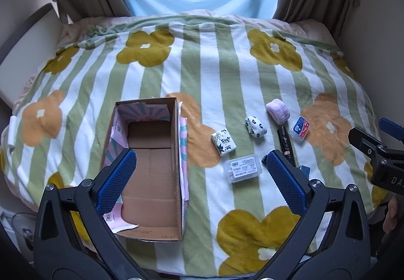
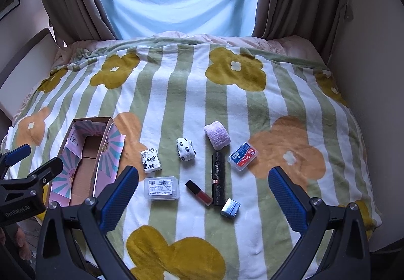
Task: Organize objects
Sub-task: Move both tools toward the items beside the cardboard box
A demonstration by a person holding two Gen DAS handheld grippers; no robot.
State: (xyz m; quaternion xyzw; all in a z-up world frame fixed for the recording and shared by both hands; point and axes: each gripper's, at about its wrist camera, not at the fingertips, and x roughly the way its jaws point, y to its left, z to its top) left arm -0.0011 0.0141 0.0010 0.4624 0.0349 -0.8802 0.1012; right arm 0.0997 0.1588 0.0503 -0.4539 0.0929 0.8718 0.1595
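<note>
Left gripper: we hold it above the bed with its blue-padded fingers spread wide apart and nothing between them; its left finger overlaps the near part of the box in the left wrist view.
Right gripper: we hold it with fingers apart too, gripping nothing, hovering over the small items.
Cardboard box: we see it open on the left of the blanket, its inside bare brown cardboard, with pink printed flaps folded out along its sides.
Patterned tissue pack: lies just right of the box.
Clear case: a white-labelled plastic case lying flat, nearer to us than the tissue pack.
Black-and-white sock roll: sits between the tissue pack and the pink roll.
Pink fuzzy roll: farthest of the group.
Black roll: a long dark bundle lying lengthwise, just below the pink roll.
Red lip gloss: lies slanted, just left of the black roll.
Small silver box: near the black roll's near end.
Red-and-blue case: a clear case right of the black roll.
</note>
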